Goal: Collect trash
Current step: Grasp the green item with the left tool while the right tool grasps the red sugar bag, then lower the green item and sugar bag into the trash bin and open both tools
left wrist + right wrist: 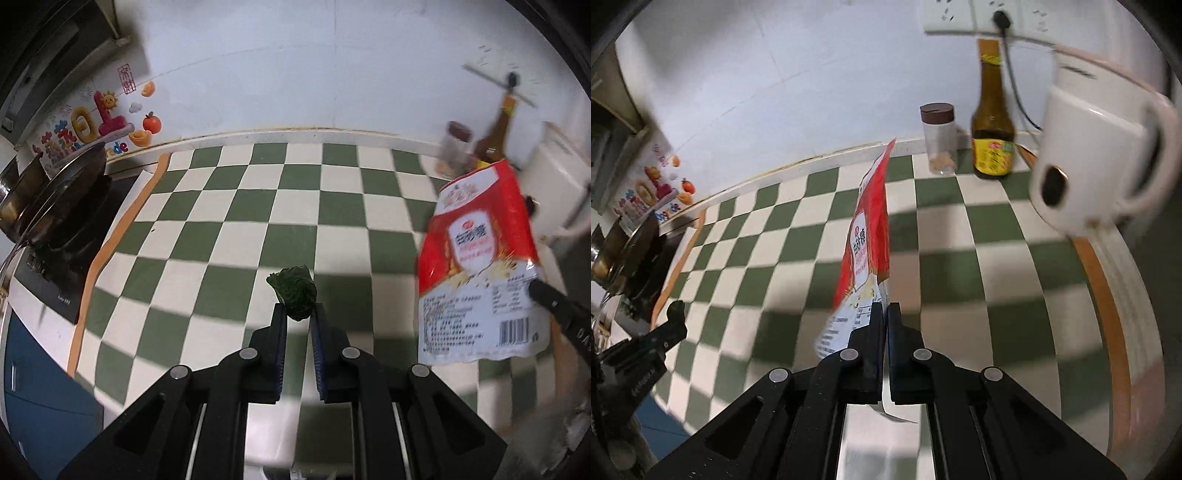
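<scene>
My left gripper is shut on a dark green crumpled scrap and holds it above the green-and-white checkered counter. My right gripper is shut on the lower edge of a red-and-white sugar bag, which stands edge-on and lifted off the counter. The same bag shows flat-on at the right of the left wrist view, with the right gripper's finger at its edge. The left gripper shows at the lower left of the right wrist view.
A wok sits on a black stove at the left. A brown sauce bottle and a clear brown-lidded jar stand by the back wall. A white appliance stands at the right, below a wall socket.
</scene>
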A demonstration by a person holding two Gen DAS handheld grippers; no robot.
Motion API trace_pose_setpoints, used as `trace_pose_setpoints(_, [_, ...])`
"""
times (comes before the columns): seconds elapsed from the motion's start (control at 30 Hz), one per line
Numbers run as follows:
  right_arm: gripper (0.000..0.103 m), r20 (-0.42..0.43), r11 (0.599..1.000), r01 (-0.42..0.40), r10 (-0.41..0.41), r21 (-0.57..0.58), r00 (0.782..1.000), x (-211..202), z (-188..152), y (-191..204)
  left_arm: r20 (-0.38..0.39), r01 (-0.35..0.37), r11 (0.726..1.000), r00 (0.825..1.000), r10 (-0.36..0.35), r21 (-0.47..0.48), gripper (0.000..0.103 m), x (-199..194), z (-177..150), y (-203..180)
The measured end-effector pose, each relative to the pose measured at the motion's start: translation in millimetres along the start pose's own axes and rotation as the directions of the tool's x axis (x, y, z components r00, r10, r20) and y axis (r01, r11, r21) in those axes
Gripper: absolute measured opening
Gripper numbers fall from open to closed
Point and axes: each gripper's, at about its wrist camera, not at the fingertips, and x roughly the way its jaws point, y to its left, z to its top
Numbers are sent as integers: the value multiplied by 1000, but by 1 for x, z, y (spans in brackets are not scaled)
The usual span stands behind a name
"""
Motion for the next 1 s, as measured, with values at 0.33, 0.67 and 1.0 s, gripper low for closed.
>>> trace_pose_setpoints(0.33, [1,31,997,-29,27,71,999,-157,-166,50,-47,168,984,985,-165,64,9,-98,-127,41])
trace_pose_setpoints(0.67, [1,-295,991,-26,63,130,953,-135,-357,71,-387,238,971,897,-213,18,9,-31,-264,72])
trace_pose_setpoints(1.0, [1,-574,984,79,26,157,819,85,-514,28,-642,218,971,732,-227,-95,9,193,-398,51])
